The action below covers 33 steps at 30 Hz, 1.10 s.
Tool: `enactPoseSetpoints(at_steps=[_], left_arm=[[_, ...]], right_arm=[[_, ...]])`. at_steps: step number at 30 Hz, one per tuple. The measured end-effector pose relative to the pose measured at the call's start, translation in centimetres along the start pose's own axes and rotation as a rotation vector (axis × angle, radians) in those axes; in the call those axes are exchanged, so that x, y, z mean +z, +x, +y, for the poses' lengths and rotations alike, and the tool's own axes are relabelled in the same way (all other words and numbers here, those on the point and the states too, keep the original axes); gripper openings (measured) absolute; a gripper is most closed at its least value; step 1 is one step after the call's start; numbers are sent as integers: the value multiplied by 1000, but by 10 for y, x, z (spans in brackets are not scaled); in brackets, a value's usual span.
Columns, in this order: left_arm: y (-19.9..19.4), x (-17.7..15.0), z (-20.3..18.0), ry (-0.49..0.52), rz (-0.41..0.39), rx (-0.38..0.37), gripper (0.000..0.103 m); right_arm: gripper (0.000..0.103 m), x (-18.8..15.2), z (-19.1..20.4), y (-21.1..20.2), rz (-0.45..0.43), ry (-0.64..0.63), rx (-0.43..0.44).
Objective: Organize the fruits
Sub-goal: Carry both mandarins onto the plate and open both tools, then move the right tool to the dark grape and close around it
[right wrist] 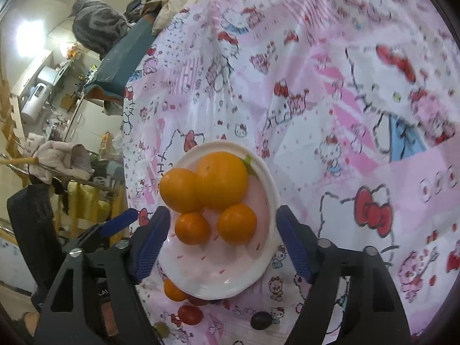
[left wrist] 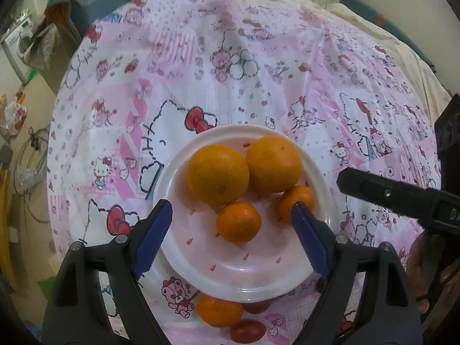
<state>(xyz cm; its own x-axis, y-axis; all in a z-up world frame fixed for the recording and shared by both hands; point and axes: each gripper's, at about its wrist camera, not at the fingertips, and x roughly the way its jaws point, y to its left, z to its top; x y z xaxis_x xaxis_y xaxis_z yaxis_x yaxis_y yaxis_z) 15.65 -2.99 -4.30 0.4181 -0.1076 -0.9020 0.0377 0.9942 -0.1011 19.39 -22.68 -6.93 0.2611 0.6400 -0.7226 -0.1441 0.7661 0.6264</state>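
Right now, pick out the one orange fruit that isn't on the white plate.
It is the small orange lying on the cloth just off the white plate's near rim, beside red tomatoes. The other four orange fruits sit on the plate.

Pink cartoon tablecloth [left wrist: 258, 57], grey cat [right wrist: 97, 28]

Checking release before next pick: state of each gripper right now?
Left gripper: open, holding nothing, above the plate of oranges.
Right gripper: open, holding nothing, above the same plate.
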Motion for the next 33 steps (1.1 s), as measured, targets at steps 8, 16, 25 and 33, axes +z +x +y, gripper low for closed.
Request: enactPoseSetpoints(at_steps=[8,16,25,33], left_arm=[[-22,-9,6,-36,-39,9,82],[-49,-24,-1,28,-84,54,82],[-60,-44,2,1,-68,47,82],[-65,-61,10,-41,-54,48,82]], right_arm=[[86,-9,13,-33,-67,-50,-35],[86,-33,24,-59,-100,-88,-60],[86,-63,18,-74,-103,-80,-84],[86,-86,5,-85,-101,-20,-89]])
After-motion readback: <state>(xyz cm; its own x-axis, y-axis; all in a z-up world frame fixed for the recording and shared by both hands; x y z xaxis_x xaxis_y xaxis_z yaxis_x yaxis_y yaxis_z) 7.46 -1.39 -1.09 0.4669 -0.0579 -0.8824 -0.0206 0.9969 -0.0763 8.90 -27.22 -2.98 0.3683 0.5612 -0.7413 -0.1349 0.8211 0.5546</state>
